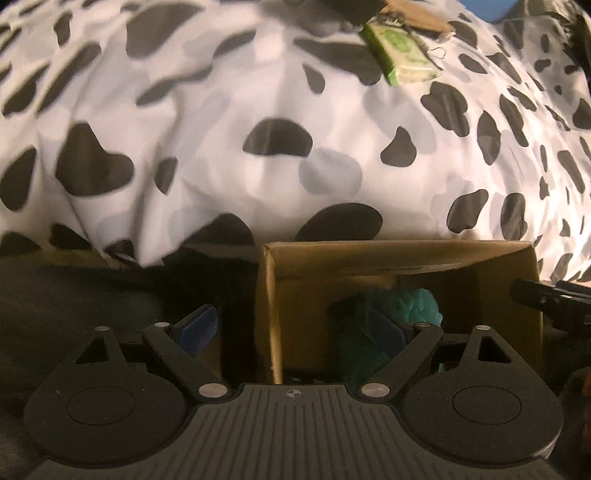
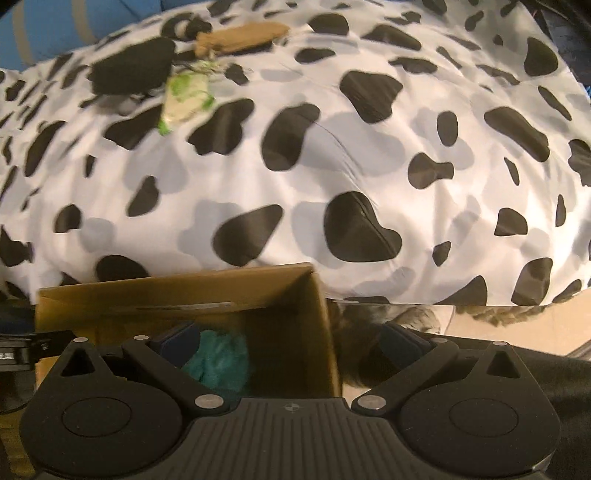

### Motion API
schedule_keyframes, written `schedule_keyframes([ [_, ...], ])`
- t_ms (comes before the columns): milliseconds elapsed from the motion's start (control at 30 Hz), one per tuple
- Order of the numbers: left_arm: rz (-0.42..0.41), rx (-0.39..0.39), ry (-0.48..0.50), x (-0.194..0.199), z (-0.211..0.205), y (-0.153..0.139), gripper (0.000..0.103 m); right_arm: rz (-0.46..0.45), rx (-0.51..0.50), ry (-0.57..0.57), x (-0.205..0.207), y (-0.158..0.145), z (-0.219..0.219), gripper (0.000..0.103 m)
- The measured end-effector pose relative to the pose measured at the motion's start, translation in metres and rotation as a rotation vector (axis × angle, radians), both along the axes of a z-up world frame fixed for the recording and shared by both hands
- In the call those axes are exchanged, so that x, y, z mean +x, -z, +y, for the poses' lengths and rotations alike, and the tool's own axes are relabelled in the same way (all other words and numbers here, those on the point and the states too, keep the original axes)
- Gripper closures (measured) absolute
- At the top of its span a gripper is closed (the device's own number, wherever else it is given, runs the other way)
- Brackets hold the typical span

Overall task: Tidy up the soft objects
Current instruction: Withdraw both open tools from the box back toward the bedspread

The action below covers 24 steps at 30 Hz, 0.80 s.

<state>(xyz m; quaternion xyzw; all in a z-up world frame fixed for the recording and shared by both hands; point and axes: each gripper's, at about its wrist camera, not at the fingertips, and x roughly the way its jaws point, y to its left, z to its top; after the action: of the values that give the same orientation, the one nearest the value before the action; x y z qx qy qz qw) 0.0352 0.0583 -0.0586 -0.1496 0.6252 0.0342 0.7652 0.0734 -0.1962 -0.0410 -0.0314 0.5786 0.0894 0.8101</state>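
Note:
An open cardboard box (image 1: 402,258) (image 2: 177,291) stands at the near edge of a cow-print bed cover (image 1: 258,92) (image 2: 369,166). A teal fluffy soft thing (image 1: 417,301) (image 2: 218,360) lies inside the box. My left gripper (image 1: 291,328) is open and straddles the box's left wall, one blue pad (image 1: 388,328) inside by the teal thing. My right gripper (image 2: 286,343) is open wide across the box's right wall, its left pad (image 2: 173,341) inside. Neither grips anything. A green-and-white packet (image 1: 402,55) (image 2: 184,99) lies far back on the cover.
A brown flat piece (image 1: 417,14) (image 2: 240,37) and a black item (image 2: 133,70) lie by the packet. Something dark and furry (image 2: 354,332) sits just right of the box. A dark mass (image 1: 74,302) lies left of the box. Blue fabric (image 2: 55,26) shows at the far left.

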Motion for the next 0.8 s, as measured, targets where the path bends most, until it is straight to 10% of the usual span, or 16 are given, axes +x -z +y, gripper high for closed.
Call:
schedule_keyframes([
  [333, 0.011, -0.081, -0.002, 0.018, -0.004, 0.015, 0.014, 0.209, 0.171, 0.066, 0.022, 0.043, -0.01, 0.0],
  [800, -0.081, -0.019, -0.028, 0.037, 0.001, 0.013, 0.014, 0.192, 0.211, 0.053, 0.025, 0.04, 0.001, 0.0],
])
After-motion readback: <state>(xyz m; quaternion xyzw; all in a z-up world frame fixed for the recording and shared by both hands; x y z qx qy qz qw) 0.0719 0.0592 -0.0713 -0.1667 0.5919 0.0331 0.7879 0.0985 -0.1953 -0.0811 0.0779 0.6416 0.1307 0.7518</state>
